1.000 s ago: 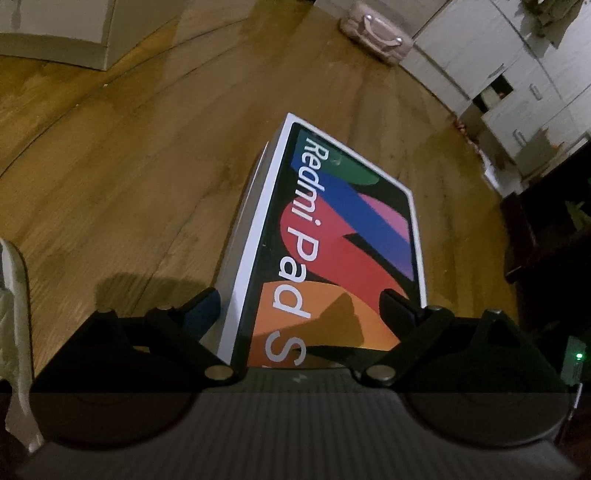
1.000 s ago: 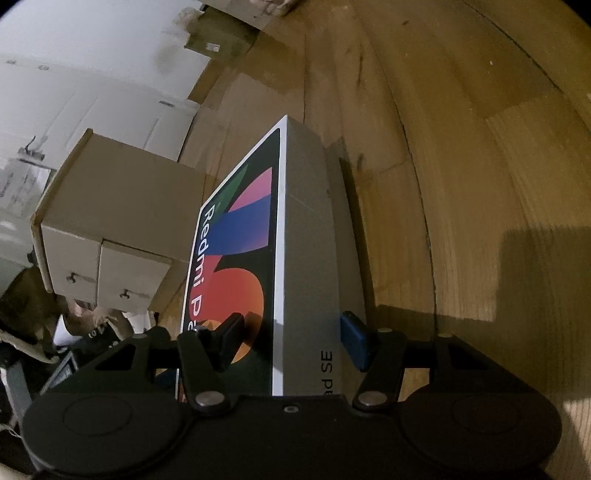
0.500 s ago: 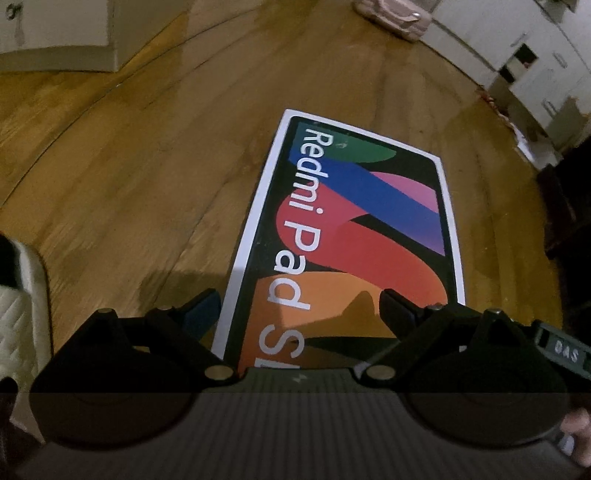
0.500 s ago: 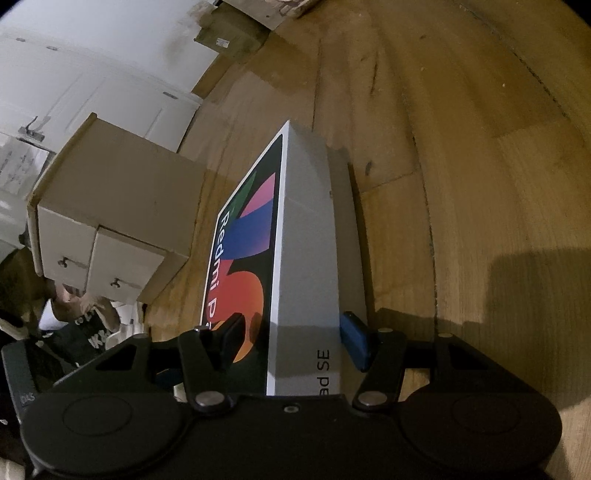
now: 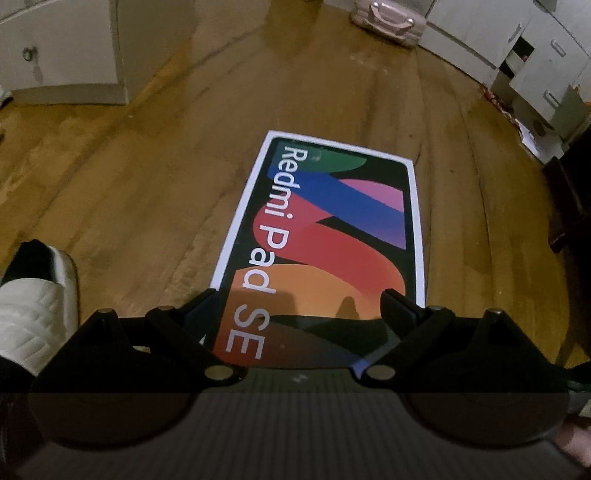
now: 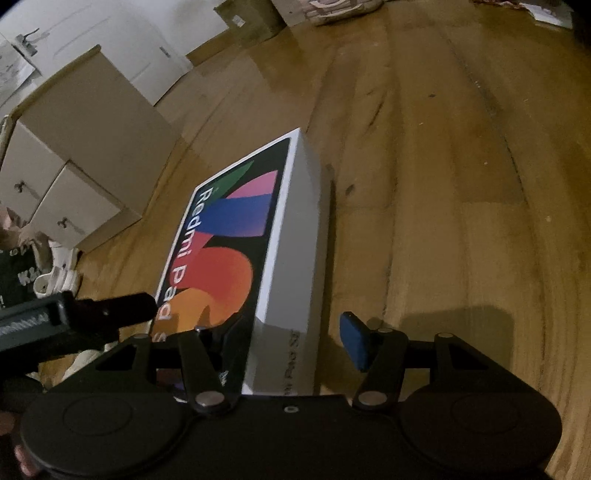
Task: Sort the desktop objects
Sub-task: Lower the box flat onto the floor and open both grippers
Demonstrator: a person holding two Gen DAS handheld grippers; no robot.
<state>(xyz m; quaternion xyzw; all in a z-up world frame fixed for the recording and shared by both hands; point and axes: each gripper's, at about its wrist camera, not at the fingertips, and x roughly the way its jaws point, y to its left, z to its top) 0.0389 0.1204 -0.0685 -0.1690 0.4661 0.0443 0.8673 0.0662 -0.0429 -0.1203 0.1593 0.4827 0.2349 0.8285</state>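
A white Redmi Pad SE box (image 5: 325, 236) with a colourful printed lid lies flat on the wooden floor (image 5: 147, 192). My left gripper (image 5: 299, 306) is open and hovers over the box's near end, fingers apart above it. In the right wrist view the box (image 6: 251, 254) lies on the floor, its white side wall facing me. My right gripper (image 6: 291, 332) is open around the box's near corner; the blue-padded right finger (image 6: 354, 339) stands clear of the box wall. The left gripper's black finger (image 6: 110, 314) shows at the left.
A cardboard drawer unit (image 6: 74, 155) stands left of the box, white cabinets (image 5: 535, 48) and a pink case (image 5: 388, 18) at the far side. A white quilted object (image 5: 33, 314) lies at the left. Bare wooden floor (image 6: 461, 184) lies right of the box.
The box went from tilted on its edge to flat on the floor. My right gripper opened and let go of it. The left gripper rose a little.
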